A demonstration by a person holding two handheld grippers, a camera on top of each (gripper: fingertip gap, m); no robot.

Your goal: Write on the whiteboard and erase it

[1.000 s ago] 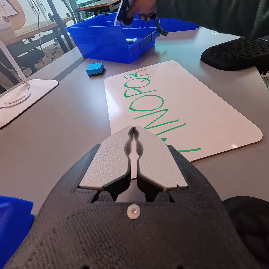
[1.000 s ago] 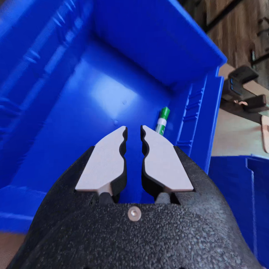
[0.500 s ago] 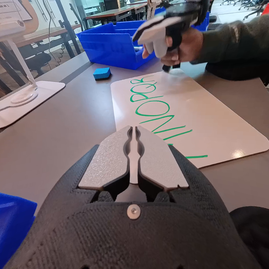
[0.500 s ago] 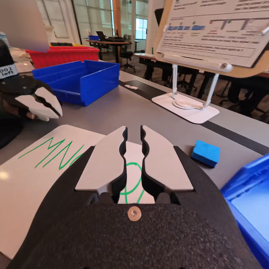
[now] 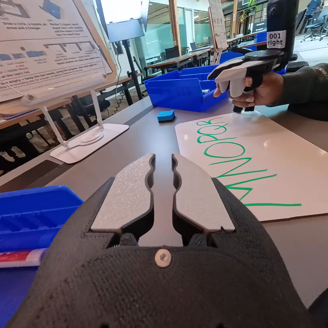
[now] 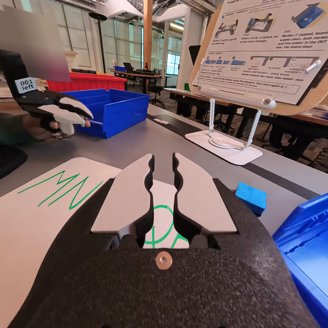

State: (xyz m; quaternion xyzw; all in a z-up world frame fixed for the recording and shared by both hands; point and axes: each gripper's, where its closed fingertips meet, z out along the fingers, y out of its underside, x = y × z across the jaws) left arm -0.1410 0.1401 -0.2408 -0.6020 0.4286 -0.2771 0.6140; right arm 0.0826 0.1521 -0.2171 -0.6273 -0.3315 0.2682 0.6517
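Note:
The whiteboard (image 5: 266,159) lies flat on the grey table and carries a row of green letters; it also shows in the right wrist view (image 6: 26,230). A blue eraser (image 5: 166,116) sits on the table beyond the board's corner, and is just right of my right gripper in its own view (image 6: 251,197). My left gripper (image 5: 163,156) is open and empty above bare table, left of the board. My right gripper (image 6: 163,156) is open and empty above the board's lettered end. Each gripper shows in the other's view: the right (image 5: 212,76), the left (image 6: 88,116).
A blue bin (image 5: 177,92) stands behind the eraser with a marker end (image 5: 205,91) showing inside. Another blue bin (image 5: 26,213) is at my left gripper's near left. A white document stand (image 5: 88,140) holds an instruction sheet. A red bin (image 6: 92,83) sits farther back. Spacing between my two grippers at the tips: around 25 cm.
My right gripper came out of the blue bin, leaving the green marker inside, and now hovers over the board. My left gripper opened from shut and swung left.

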